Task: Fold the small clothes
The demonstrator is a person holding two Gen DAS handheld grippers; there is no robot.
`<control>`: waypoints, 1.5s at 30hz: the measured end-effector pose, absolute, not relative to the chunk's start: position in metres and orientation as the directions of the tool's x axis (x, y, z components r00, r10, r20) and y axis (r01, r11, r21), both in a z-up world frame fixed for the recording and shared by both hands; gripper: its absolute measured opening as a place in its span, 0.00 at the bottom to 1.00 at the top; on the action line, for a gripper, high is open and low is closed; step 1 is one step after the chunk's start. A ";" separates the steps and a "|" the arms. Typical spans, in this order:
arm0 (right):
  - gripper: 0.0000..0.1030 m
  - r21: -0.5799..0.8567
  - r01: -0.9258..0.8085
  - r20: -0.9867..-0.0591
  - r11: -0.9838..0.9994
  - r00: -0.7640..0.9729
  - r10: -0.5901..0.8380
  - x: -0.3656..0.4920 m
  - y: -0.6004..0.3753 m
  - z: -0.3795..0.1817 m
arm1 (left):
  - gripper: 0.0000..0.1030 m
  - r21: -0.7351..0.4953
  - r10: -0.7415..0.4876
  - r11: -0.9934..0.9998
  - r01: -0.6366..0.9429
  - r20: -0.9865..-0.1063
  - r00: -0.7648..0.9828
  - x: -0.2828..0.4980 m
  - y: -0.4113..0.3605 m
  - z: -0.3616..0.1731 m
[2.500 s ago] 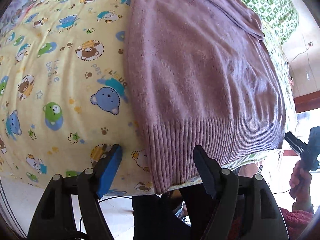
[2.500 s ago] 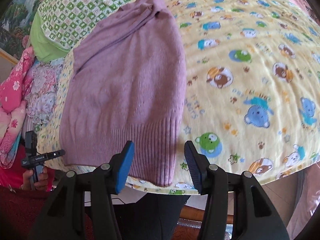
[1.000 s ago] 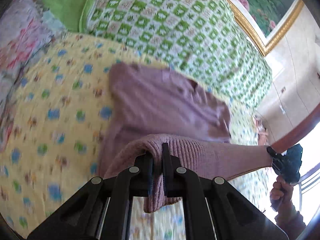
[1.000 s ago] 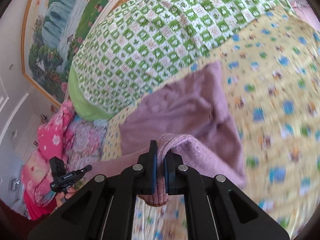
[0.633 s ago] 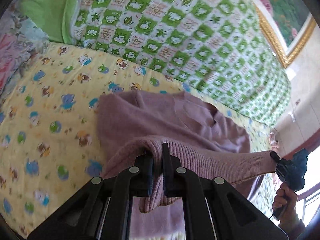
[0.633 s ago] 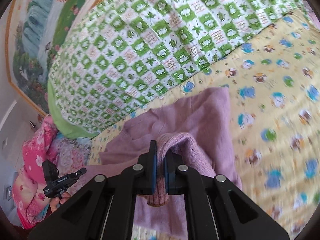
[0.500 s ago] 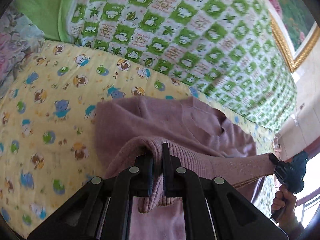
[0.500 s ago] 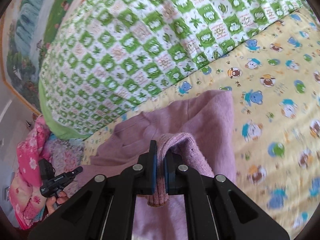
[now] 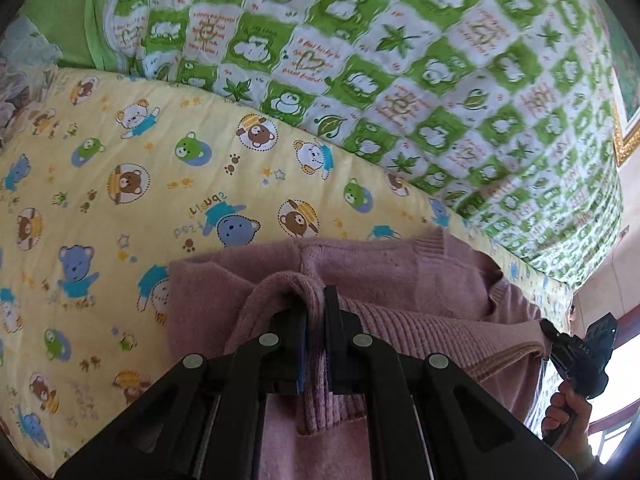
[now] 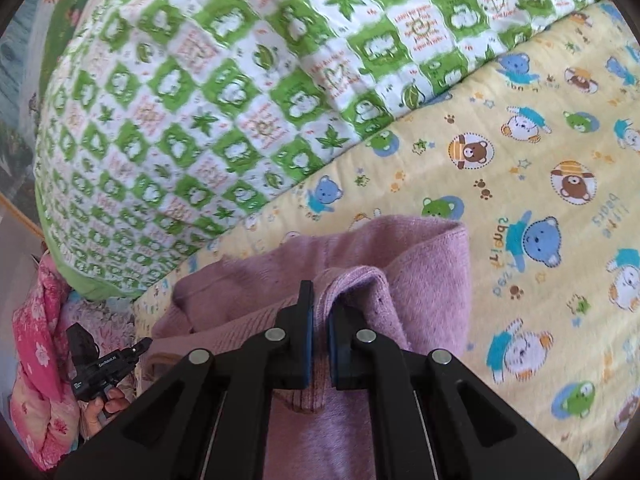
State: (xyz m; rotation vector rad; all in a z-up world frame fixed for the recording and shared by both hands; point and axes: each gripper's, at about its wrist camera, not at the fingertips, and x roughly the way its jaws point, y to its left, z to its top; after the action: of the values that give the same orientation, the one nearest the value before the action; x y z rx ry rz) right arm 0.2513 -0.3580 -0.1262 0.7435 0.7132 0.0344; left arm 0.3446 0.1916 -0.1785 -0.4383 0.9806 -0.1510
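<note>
**Mauve knit held at its ribbed hem over the bed**

A yellow quilted bed cover printed with cartoon bears (image 9: 120, 168) lies beside a puffy green-and-white checked quilt (image 9: 400, 60). On the cover lies the soft mauve knitted sweater (image 9: 400, 276), its ribbed hem lifted and doubled over its body. The left tongs (image 9: 315, 320) and the right tongs (image 10: 318, 316) are each pressed together, pinching that hem.

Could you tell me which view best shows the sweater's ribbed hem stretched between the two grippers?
The left wrist view: the ribbed hem runs from the left gripper to the right gripper. The right wrist view shows only a short ribbed stretch.
</note>
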 end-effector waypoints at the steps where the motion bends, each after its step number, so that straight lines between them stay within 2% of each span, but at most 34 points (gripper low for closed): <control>1: 0.08 0.637 0.219 -0.583 0.739 0.764 0.276 0.253 -0.359 -0.129 | 0.05 -0.425 -0.317 0.902 -0.077 -0.773 0.550 0.348 0.192 -0.182; 4: 0.11 0.670 0.229 -0.579 0.707 0.757 0.303 0.258 -0.365 -0.133 | 0.09 -0.443 -0.324 0.891 -0.096 -0.772 0.547 0.352 0.194 -0.186; 7: 0.19 0.686 0.230 -0.572 0.690 0.757 0.316 0.260 -0.369 -0.128 | 0.12 -0.467 -0.330 0.877 -0.113 -0.756 0.566 0.349 0.199 -0.182; 8: 0.30 0.690 0.229 -0.564 0.686 0.765 0.311 0.258 -0.370 -0.125 | 0.12 -0.471 -0.330 0.875 -0.114 -0.753 0.570 0.348 0.200 -0.181; 9: 0.47 0.696 0.228 -0.549 0.681 0.781 0.299 0.254 -0.373 -0.119 | 0.13 -0.474 -0.334 0.873 -0.112 -0.750 0.571 0.346 0.202 -0.179; 11: 0.60 0.696 0.228 -0.517 0.680 0.817 0.255 0.244 -0.377 -0.106 | 0.20 -0.468 -0.331 0.877 -0.105 -0.749 0.574 0.344 0.202 -0.174; 13: 0.61 0.685 0.228 -0.509 0.692 0.830 0.231 0.238 -0.379 -0.096 | 0.26 -0.462 -0.324 0.881 -0.100 -0.744 0.584 0.339 0.205 -0.167; 15: 0.61 0.676 0.209 -0.499 0.707 0.836 0.230 0.231 -0.377 -0.087 | 0.49 -0.414 -0.256 0.902 -0.126 -0.745 0.616 0.331 0.208 -0.155; 16: 0.61 0.664 0.203 -0.499 0.719 0.837 0.224 0.228 -0.374 -0.083 | 0.69 -0.380 -0.209 0.913 -0.147 -0.747 0.632 0.326 0.211 -0.149; 17: 0.61 0.644 0.193 -0.498 0.740 0.840 0.215 0.223 -0.370 -0.078 | 0.71 -0.352 -0.168 0.923 -0.157 -0.734 0.658 0.320 0.214 -0.141; 21: 0.61 0.579 0.144 -0.496 0.803 0.843 0.207 0.210 -0.350 -0.065 | 0.71 -0.324 -0.154 0.938 -0.128 -0.716 0.681 0.302 0.218 -0.122; 26: 0.61 0.508 0.066 -0.523 0.859 0.816 0.246 0.202 -0.310 -0.068 | 0.71 -0.260 -0.221 0.965 0.034 -0.735 0.641 0.265 0.178 -0.114; 31: 0.61 0.469 0.022 -0.566 0.883 0.775 0.281 0.191 -0.279 -0.082 | 0.71 -0.275 -0.338 0.941 0.196 -0.766 0.547 0.220 0.121 -0.135; 37: 0.61 0.325 -0.134 -0.629 0.936 0.708 0.320 0.187 -0.226 -0.101 | 0.71 -0.225 -0.347 0.929 0.294 -0.806 0.480 0.193 0.072 -0.164; 38: 0.58 0.297 -0.173 -0.641 0.939 0.693 0.330 0.189 -0.216 -0.104 | 0.71 -0.214 -0.347 0.926 0.311 -0.807 0.478 0.192 0.066 -0.167; 39: 0.49 0.278 -0.203 -0.648 0.939 0.682 0.339 0.190 -0.208 -0.106 | 0.71 -0.198 -0.343 0.924 0.327 -0.808 0.479 0.192 0.059 -0.169; 42: 0.31 0.262 -0.265 -0.661 0.928 0.651 0.373 0.201 -0.193 -0.111 | 0.71 -0.164 -0.347 0.910 0.380 -0.802 0.485 0.195 0.045 -0.170; 45: 0.27 0.283 -0.277 -0.668 0.919 0.631 0.395 0.215 -0.192 -0.118 | 0.71 -0.160 -0.355 0.901 0.404 -0.807 0.472 0.209 0.040 -0.173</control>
State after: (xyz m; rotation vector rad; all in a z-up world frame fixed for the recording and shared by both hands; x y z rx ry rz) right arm 0.2152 -0.1920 -0.1182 0.1588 0.8009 0.3864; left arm 0.2087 0.0401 -0.1729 0.0558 0.9741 -0.4647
